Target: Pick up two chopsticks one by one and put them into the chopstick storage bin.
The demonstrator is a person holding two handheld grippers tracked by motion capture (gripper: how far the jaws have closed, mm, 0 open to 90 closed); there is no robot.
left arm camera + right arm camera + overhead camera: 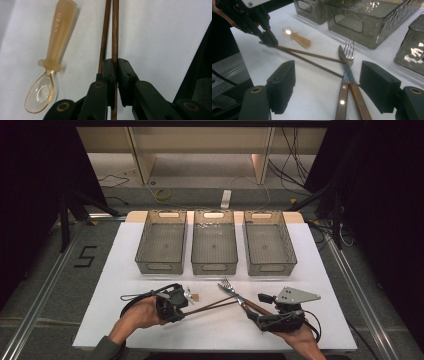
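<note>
Chopsticks (pixel 212 306), two dark wooden sticks, lie on the white table (pixel 115 270) in front of three clear bins, and the left gripper (pixel 186 302) has its jaws clamped tight on one of them near its end. In the left gripper view the gripped stick (pixel 115 30) runs straight up between the black pads while the second stick (pixel 105 32) lies just beside it, outside the grip. A small amber spoon (pixel 51 55) with a clear bowl rests on the table to the left of the sticks there, close to them; in the high view it sits just beyond the left gripper. From that gripper the sticks fan out rightward across the table, their far tips reaching a fork (pixel 231 288) and a knife (pixel 348 72), both wooden-handled, which lie side by side with the knife blade crossing the fork's neck. The right gripper (pixel 251 312), held in the person's right hand at the lower right, hovers over those handles with its jaws [standing wide apart, one on either side of the two handles, gripping nothing. Behind the cutlery, the left bin (pixel 161 241), the middle bin (pixel 214 242) and the right bin (pixel 270 244) stand in a row.
</note>
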